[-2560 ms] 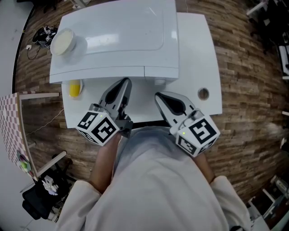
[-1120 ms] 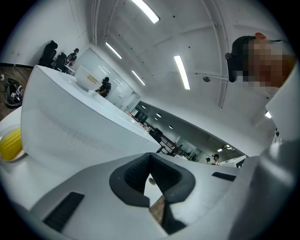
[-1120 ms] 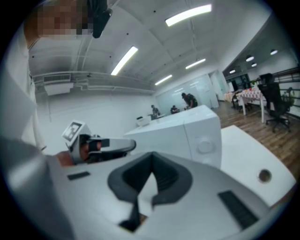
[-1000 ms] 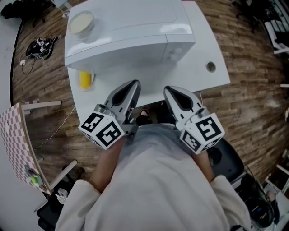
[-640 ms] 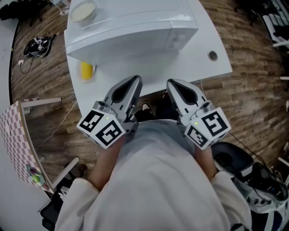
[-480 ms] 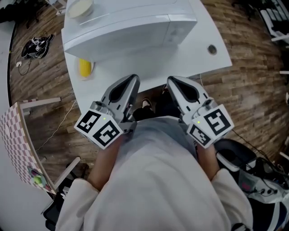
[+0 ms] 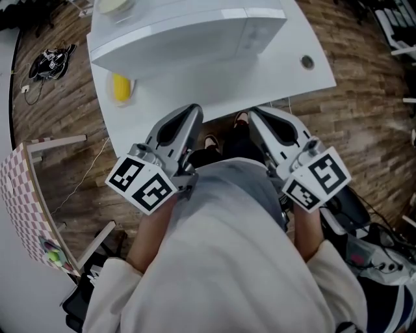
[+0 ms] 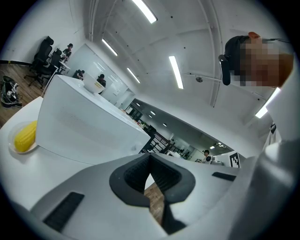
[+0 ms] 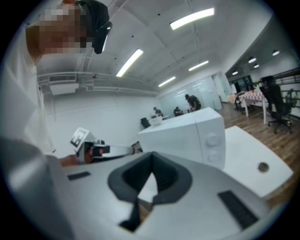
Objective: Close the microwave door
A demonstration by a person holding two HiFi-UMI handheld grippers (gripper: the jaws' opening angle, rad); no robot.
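The white microwave (image 7: 188, 32) stands on the white table (image 7: 279, 75) with its door flush against the body; its two knobs show in the right gripper view (image 9: 213, 140). My left gripper (image 7: 187, 112) and right gripper (image 7: 261, 114) are both shut and hold nothing. They hover side by side near my torso, at the table's front edge and well short of the microwave. The left gripper view shows the microwave's (image 8: 89, 131) door side beyond the shut left gripper (image 8: 150, 158). In its own view the right gripper (image 9: 151, 157) is shut too.
A yellow item on a small plate (image 7: 120, 88) lies left of the microwave, and a white bowl (image 7: 112, 5) sits on top. The table has a cable hole (image 7: 307, 62). A checkered frame (image 7: 26, 195) stands at the left, a chair base (image 7: 364, 227) at lower right.
Both grippers have drawn back from above the table to its front edge as the person stepped away. The microwave door stays closed, and both grippers stay shut.
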